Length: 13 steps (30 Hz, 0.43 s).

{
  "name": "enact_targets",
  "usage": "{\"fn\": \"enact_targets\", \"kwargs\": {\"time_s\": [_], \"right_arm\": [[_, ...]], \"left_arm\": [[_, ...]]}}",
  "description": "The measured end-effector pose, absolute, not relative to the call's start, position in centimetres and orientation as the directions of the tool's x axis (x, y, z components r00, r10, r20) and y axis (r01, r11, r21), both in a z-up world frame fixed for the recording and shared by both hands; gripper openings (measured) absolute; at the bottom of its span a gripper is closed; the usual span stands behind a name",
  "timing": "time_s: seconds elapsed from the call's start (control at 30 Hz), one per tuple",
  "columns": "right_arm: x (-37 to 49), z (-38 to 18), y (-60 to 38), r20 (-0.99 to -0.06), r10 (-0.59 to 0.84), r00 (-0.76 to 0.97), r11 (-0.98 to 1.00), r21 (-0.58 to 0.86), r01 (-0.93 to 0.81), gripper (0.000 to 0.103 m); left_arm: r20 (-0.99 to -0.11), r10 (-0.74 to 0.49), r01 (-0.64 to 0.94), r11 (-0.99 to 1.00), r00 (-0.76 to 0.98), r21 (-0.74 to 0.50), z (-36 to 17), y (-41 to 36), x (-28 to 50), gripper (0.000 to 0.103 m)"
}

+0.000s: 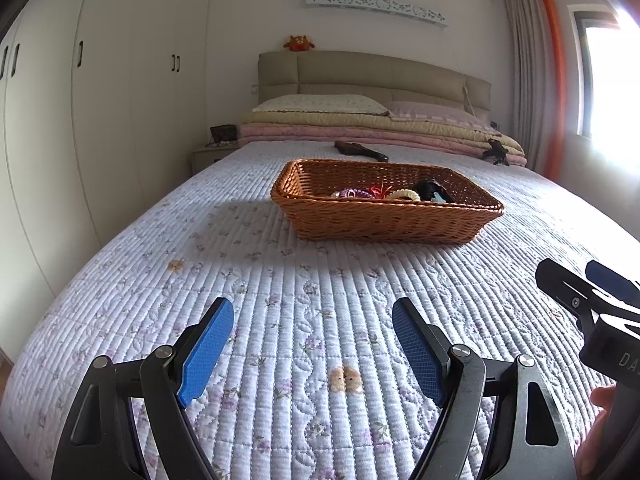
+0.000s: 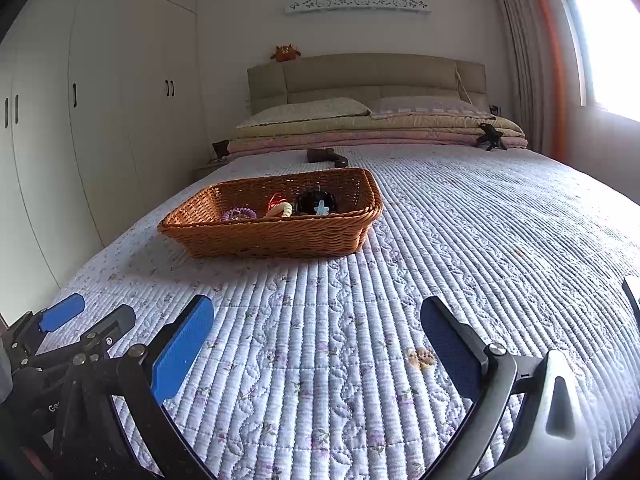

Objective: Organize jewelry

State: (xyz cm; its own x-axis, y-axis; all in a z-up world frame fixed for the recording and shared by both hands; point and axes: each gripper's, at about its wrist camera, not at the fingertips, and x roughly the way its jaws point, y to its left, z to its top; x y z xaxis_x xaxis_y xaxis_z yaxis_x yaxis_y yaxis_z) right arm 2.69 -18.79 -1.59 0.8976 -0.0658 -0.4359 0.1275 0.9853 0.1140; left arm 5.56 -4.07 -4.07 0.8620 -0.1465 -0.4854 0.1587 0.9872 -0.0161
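Both our grippers, left gripper (image 1: 313,344) and right gripper (image 2: 316,348), hang spread and empty short of the wicker basket (image 1: 384,222); we judge one should descend squarely over its trinkets (image 2: 276,210).

Daylight enters from the window (image 1: 612,80) on my right; it is blown out to white in both views, with flare washing the upper right corner. The room is otherwise evenly bright. The basket (image 1: 384,224) throws a soft shadow leftward onto the quilt (image 1: 280,280). Strong fisheye bowing: the wardrobe (image 1: 100,100) edges and curtain (image 1: 528,60) curve, and the corners vignette to black. I read the centre as sharp, the near fingers slightly soft.
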Motion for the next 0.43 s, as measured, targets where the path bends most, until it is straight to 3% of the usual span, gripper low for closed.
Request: {"fn": "enact_targets", "kwargs": {"time_s": [0.43], "right_arm": [[2.67, -1.64, -18.70, -0.437, -0.065, 0.897, 0.986, 0.111, 0.125, 0.103]], "left_arm": [[-0.468, -0.130, 0.143, 0.990, 0.874, -0.008, -3.97, -3.94, 5.46, 0.082]]}}
